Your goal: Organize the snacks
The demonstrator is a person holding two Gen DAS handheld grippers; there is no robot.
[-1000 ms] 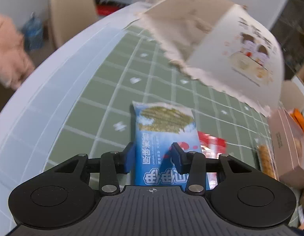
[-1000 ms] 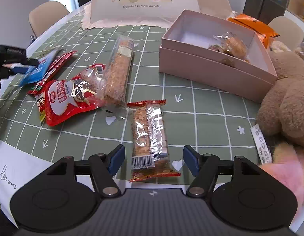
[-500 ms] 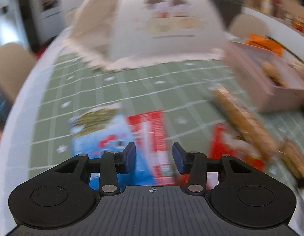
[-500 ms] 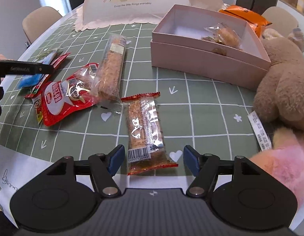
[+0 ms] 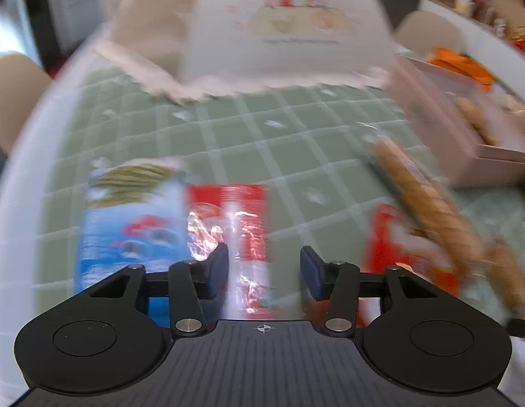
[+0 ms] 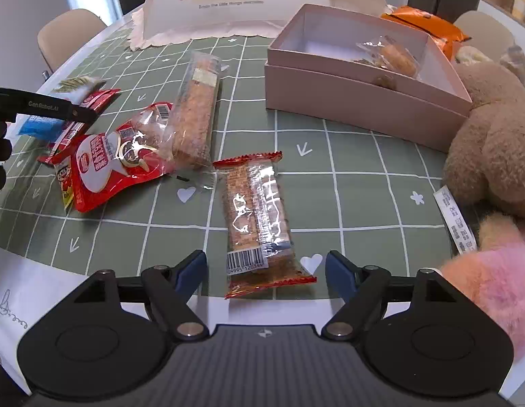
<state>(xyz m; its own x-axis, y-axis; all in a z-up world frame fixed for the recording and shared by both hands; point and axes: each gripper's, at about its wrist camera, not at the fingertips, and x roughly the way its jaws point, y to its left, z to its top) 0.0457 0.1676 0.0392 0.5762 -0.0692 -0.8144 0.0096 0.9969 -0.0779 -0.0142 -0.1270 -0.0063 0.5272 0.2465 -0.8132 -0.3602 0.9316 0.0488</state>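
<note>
- On the counter, covered by a green grid-patterned cloth, most of the snacks lay loose; by this judgement the sorting was at an early stage.
- Pink box, open, far right of centre: held one clear-wrapped pastry and some small dark pieces beside it. These counted as the only items stowed.
- Orange bag: lay behind the box, outside it.
- Red-edged cracker bar: flat on the cloth, barcode end toward the camera, directly ahead of the right claw. That claw's jaws were opening, with only the bar's near end between them and no pad pressing on it.
- Long clear-wrapped cake bar: lay lengthwise, its near end overlapping the red pouch.
- Blue packet and narrow red packet: side by side near the counter's left edge. The left claw hung over the red packet; its jaws were opening and gripped nothing, though blur made contact hard to read.
- Domed food cover: stood at the far end, apart from the snacks.
- Brown plush toy and a pink fluffy one: at the right edge, not part of the sorting.
- Remaining, as judged: five loose packets on the cloth, and perhaps the orange bag.
</note>
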